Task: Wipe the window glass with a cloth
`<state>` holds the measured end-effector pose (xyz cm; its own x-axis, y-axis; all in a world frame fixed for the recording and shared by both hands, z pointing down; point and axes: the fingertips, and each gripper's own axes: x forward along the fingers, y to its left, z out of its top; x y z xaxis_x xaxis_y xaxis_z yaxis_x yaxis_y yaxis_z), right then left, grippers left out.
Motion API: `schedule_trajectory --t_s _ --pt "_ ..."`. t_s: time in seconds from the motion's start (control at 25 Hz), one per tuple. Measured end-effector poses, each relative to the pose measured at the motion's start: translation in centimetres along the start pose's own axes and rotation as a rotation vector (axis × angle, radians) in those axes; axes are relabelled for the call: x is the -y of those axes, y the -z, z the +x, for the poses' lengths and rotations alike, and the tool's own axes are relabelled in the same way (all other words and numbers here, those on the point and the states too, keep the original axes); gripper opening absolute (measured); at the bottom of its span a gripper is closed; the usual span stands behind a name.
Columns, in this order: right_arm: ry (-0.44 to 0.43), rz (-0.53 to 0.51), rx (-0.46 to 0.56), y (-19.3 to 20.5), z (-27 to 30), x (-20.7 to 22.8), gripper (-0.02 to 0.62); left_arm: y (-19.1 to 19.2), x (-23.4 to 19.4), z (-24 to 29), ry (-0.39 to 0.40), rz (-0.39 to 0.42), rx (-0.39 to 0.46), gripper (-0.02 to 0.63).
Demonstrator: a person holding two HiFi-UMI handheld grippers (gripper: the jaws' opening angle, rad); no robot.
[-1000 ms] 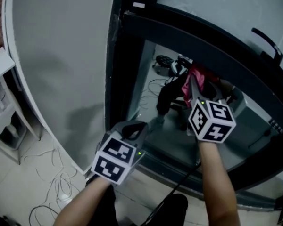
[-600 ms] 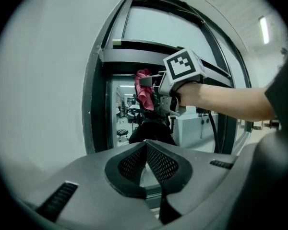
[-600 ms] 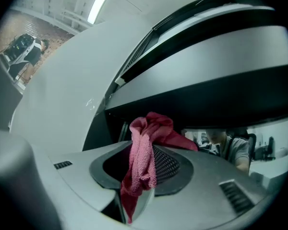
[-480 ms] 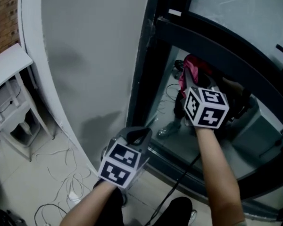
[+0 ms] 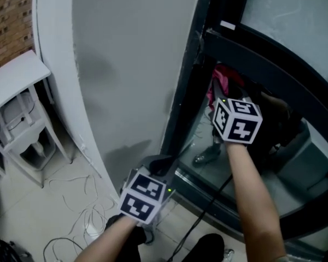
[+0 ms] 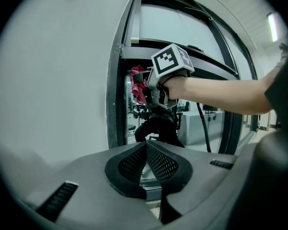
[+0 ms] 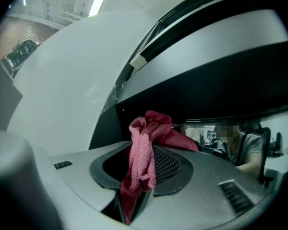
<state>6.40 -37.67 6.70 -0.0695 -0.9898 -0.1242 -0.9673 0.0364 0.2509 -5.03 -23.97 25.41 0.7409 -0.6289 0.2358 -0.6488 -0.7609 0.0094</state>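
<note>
The window glass (image 5: pixel 287 165) is seen set in a dark frame (image 5: pixel 187 91) beside a pale wall (image 5: pixel 120 64). The right gripper (image 7: pixel 143 169) is held close to the glass, jaws clamped on a pink cloth (image 7: pixel 145 143) near the pane's upper left corner. The left gripper (image 6: pixel 146 152) is held low by the frame, jaws pressed together on nothing.

Floor (image 5: pixel 27 201) under me is pale tile. Thin white cables (image 5: pixel 90 222) sprawl loose across it, a little white table (image 5: pixel 13 83) stands on it off to my left, and something dark (image 5: pixel 8 251) sits in the near corner, can't tell what.
</note>
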Motion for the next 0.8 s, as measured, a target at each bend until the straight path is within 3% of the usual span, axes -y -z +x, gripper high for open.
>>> schedule_trajectory --t_s 0.28,0.48,0.8 --pt "-0.062 0.065 -0.019 0.8 2.1 -2.7 0.112 1.5 -1.2 -0.9 -0.003 0.002 -0.025 0.005" --pt "-0.098 0.098 0.006 1.2 0.5 -4.4 0.112 1.8 -2.2 -1.5 -0.021 -0.011 -0.021 0.005" --pt "-0.086 0.139 -0.064 6.3 0.3 -5.2 0.11 3.2 -2.5 -1.7 -0.024 -0.025 -0.044 0.005"
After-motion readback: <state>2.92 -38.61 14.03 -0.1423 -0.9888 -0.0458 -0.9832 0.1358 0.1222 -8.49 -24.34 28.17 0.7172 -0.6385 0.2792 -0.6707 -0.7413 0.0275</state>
